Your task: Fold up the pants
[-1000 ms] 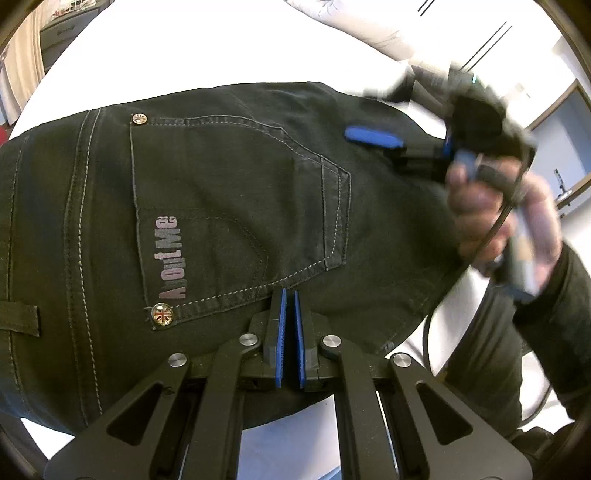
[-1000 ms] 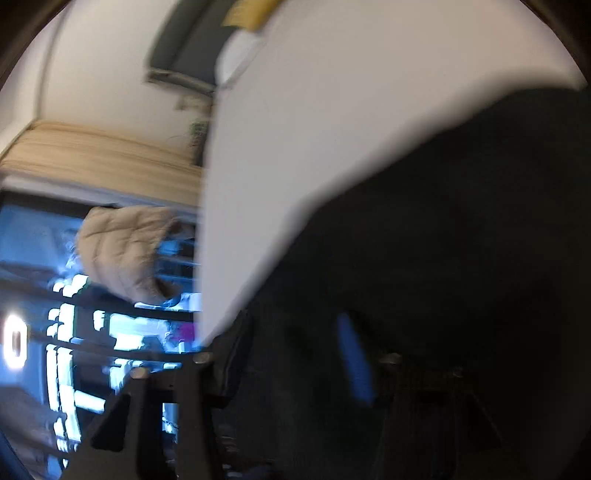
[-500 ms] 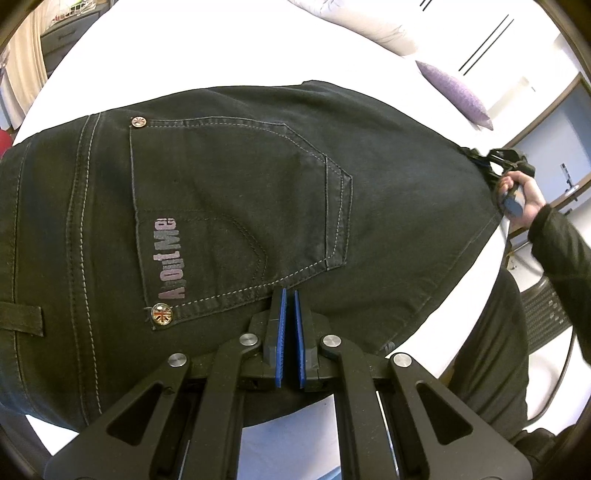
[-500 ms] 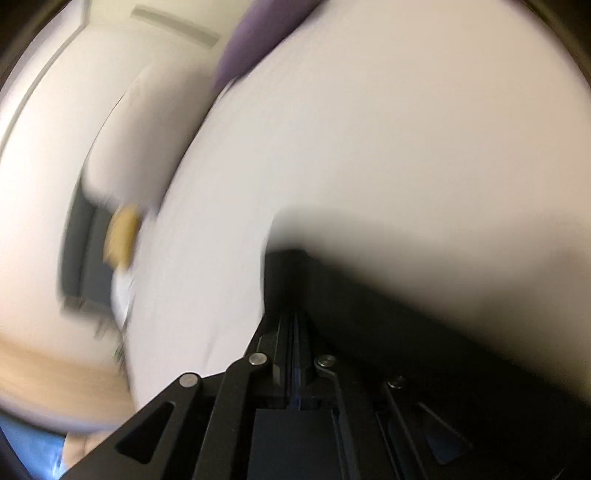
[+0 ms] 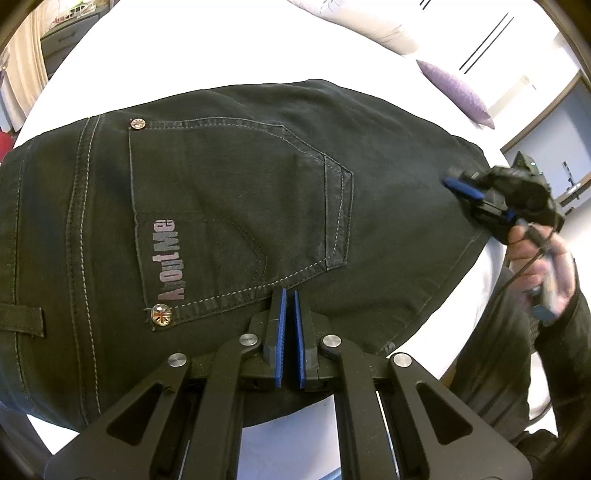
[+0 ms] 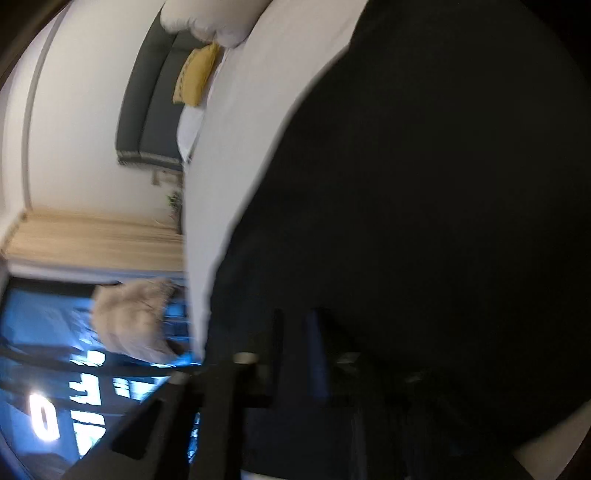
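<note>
While the pants (image 5: 229, 221) are lying flat on the white bed (image 5: 192, 48), back pocket (image 5: 240, 206) facing up, their long axis is running across the left wrist view, from the waistband at the left edge towards the right gripper (image 5: 452, 183) at the right. The left gripper (image 5: 289, 295) is pointing steeply down at the cloth just below the pocket seam; its blue fingers (image 5: 280, 325) are standing clenched with only a thin slit between them and are grasping nothing. The right gripper, carried in a hand (image 5: 543, 266), is lying over the right-hand edge of the pants; its fingers are pressed together and look empty, though that view is blurred. In the right wrist view the pants (image 6: 424, 221) are filling most of the frame. By judgement, the right hand is nearer the far end that any fold would bring across. A purple cushion (image 5: 456, 92) and white pillows (image 5: 354, 22) are resting well clear, and nothing is obstructing the cloth.
</note>
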Tool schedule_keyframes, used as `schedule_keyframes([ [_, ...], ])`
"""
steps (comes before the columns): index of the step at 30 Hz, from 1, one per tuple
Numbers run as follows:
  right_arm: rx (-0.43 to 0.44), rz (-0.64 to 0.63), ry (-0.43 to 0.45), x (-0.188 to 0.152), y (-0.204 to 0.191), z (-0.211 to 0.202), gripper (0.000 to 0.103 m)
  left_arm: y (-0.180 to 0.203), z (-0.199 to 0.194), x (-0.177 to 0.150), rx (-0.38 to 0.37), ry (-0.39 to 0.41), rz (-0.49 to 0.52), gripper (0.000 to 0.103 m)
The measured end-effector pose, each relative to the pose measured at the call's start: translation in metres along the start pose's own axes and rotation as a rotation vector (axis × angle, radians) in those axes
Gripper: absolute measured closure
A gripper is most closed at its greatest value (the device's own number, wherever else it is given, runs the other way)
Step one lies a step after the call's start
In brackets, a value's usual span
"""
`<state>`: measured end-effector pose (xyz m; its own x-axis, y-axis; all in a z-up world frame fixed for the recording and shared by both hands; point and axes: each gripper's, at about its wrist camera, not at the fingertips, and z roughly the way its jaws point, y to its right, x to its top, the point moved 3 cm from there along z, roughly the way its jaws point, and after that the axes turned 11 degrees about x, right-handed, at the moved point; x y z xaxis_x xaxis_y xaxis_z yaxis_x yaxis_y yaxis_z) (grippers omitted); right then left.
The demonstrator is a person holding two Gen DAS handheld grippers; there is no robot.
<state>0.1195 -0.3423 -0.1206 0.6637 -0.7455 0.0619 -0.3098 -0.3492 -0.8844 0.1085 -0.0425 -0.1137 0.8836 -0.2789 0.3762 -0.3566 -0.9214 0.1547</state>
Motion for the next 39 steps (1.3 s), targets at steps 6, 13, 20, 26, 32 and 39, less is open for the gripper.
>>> schedule_keyframes([
  [6, -0.125, 0.008, 0.233, 0.077, 0.051, -0.078, 0.103, -0.003, 0.001, -0.005, -0.022, 0.017, -0.017, 0.099],
  [13, -0.097, 0.096, 0.461, 0.100, 0.051, -0.163, 0.068, -0.010, -0.007, -0.008, -0.033, 0.024, -0.047, 0.098],
  [20, -0.024, -0.028, 0.069, -0.014, 0.034, -0.060, 0.080, 0.033, -0.043, 0.031, -0.132, 0.093, 0.031, 0.098],
  [26, 0.025, 0.061, 0.071, -0.032, 0.053, -0.067, 0.103, 0.089, 0.042, 0.076, -0.132, -0.010, 0.163, 0.098],
  [32, 0.060, 0.096, 0.122, -0.022, 0.073, -0.099, 0.103, 0.031, 0.036, 0.070, -0.112, 0.024, 0.131, 0.098],
  [39, 0.019, 0.078, 0.135, -0.015, 0.066, -0.112, 0.103, -0.088, 0.018, 0.056, -0.150, 0.036, -0.095, 0.098],
])
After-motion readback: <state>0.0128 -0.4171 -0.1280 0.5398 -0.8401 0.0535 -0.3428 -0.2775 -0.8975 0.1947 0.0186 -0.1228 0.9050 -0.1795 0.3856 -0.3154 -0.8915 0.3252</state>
